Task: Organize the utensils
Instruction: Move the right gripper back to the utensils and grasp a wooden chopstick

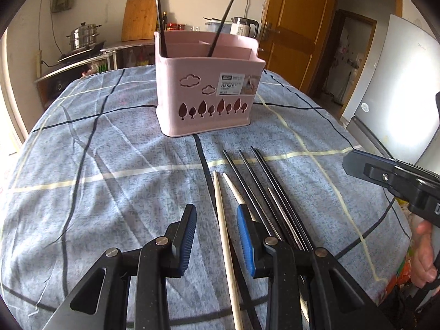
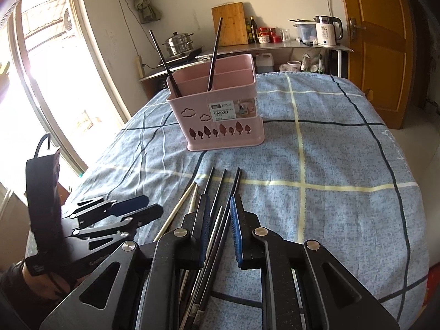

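A pink utensil basket (image 1: 206, 93) (image 2: 220, 118) stands on the blue plaid tablecloth with two black chopsticks (image 1: 220, 27) (image 2: 214, 55) upright in it. Several loose chopsticks lie in front: black ones (image 1: 264, 187) (image 2: 220, 192) and pale wooden ones (image 1: 222, 220) (image 2: 181, 206). My left gripper (image 1: 217, 236) is open, low over the table, with a wooden chopstick lying between its fingers. My right gripper (image 2: 220, 228) is open, its fingers astride the black chopsticks. Each gripper shows in the other's view (image 1: 385, 176) (image 2: 123, 214).
The tablecloth (image 1: 110, 165) (image 2: 343, 151) covers the table, whose edges drop off left and right. Behind stand a counter with a steel pot (image 2: 178, 44), a cutting board (image 2: 228, 23) and a kettle (image 2: 327, 30). A fridge (image 1: 398, 96) and wooden door (image 2: 376, 41) are to the right.
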`<state>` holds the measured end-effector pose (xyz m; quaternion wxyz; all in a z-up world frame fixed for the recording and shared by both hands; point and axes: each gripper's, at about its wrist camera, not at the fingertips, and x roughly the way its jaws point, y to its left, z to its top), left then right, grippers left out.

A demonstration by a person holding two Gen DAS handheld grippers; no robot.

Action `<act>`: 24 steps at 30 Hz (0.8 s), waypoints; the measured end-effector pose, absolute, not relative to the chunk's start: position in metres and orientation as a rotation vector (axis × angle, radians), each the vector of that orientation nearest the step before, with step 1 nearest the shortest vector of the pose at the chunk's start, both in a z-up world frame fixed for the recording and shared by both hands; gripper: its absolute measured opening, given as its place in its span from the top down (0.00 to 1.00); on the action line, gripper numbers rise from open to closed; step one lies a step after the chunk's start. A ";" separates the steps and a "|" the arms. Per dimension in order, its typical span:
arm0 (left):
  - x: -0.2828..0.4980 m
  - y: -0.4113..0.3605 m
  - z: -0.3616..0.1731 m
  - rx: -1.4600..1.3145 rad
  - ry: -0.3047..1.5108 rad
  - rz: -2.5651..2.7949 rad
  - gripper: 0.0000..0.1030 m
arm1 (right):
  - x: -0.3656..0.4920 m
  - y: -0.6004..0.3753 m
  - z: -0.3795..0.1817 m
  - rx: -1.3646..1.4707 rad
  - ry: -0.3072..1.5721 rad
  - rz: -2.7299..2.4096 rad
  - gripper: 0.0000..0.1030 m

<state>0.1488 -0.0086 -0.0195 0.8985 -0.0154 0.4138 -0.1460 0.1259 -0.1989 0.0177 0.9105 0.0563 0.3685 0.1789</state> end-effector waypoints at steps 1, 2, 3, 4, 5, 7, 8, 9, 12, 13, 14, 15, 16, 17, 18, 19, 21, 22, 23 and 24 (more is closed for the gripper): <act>0.152 -0.010 -0.022 -0.029 0.864 -0.302 0.71 | 0.127 -0.199 0.017 0.117 0.763 0.369 0.85; 0.156 -0.012 -0.025 -0.028 0.870 -0.303 0.71 | 0.127 -0.199 0.016 0.118 0.765 0.369 0.85; 0.158 -0.013 -0.026 -0.025 0.875 -0.302 0.71 | 0.128 -0.199 0.015 0.118 0.766 0.369 0.85; 0.161 -0.014 -0.028 -0.020 0.880 -0.299 0.71 | 0.128 -0.199 0.015 0.118 0.768 0.369 0.85; 0.164 -0.016 -0.031 -0.016 0.887 -0.297 0.71 | 0.129 -0.199 0.014 0.119 0.770 0.370 0.85; 0.169 -0.019 -0.036 -0.008 0.903 -0.294 0.71 | 0.130 -0.199 0.013 0.119 0.773 0.371 0.85; 0.171 -0.020 -0.039 -0.003 0.910 -0.291 0.74 | 0.131 -0.198 0.012 0.120 0.775 0.372 0.85; 0.173 -0.021 -0.041 0.004 0.917 -0.288 0.81 | 0.131 -0.198 0.012 0.120 0.777 0.373 0.85; 0.175 -0.022 -0.044 0.032 0.920 -0.268 0.93 | 0.133 -0.195 0.009 0.119 0.784 0.378 0.85; 0.174 -0.020 -0.043 0.027 0.921 -0.267 0.93 | 0.134 -0.194 0.009 0.118 0.786 0.381 0.85; 0.174 -0.018 -0.043 0.022 0.922 -0.262 0.93 | 0.135 -0.192 0.008 0.116 0.788 0.385 0.85; 0.173 -0.016 -0.043 0.021 0.921 -0.254 0.93 | 0.136 -0.190 0.008 0.112 0.790 0.390 0.85; 0.172 -0.013 -0.043 0.018 0.921 -0.247 0.93 | 0.137 -0.188 0.007 0.113 0.791 0.395 0.85; 0.171 -0.010 -0.043 0.012 0.921 -0.242 0.93 | 0.138 -0.186 0.007 0.109 0.792 0.400 0.85; 0.169 -0.004 -0.042 0.006 0.921 -0.233 0.93 | 0.139 -0.183 0.006 0.105 0.794 0.406 0.85; 0.168 -0.001 -0.042 0.005 0.921 -0.220 0.93 | 0.141 -0.178 0.006 0.098 0.795 0.413 0.85; 0.165 0.010 -0.042 -0.003 0.922 -0.195 0.93 | 0.145 -0.170 0.005 0.083 0.799 0.424 0.85; 0.164 0.016 -0.042 -0.012 0.924 -0.185 0.93 | 0.147 -0.167 0.003 0.078 0.804 0.430 0.85; 0.163 0.021 -0.041 -0.018 0.925 -0.174 0.93 | 0.151 -0.162 0.001 0.073 0.813 0.438 0.85; 0.162 0.027 -0.041 -0.024 0.926 -0.159 0.93 | 0.154 -0.158 0.000 0.067 0.819 0.445 0.85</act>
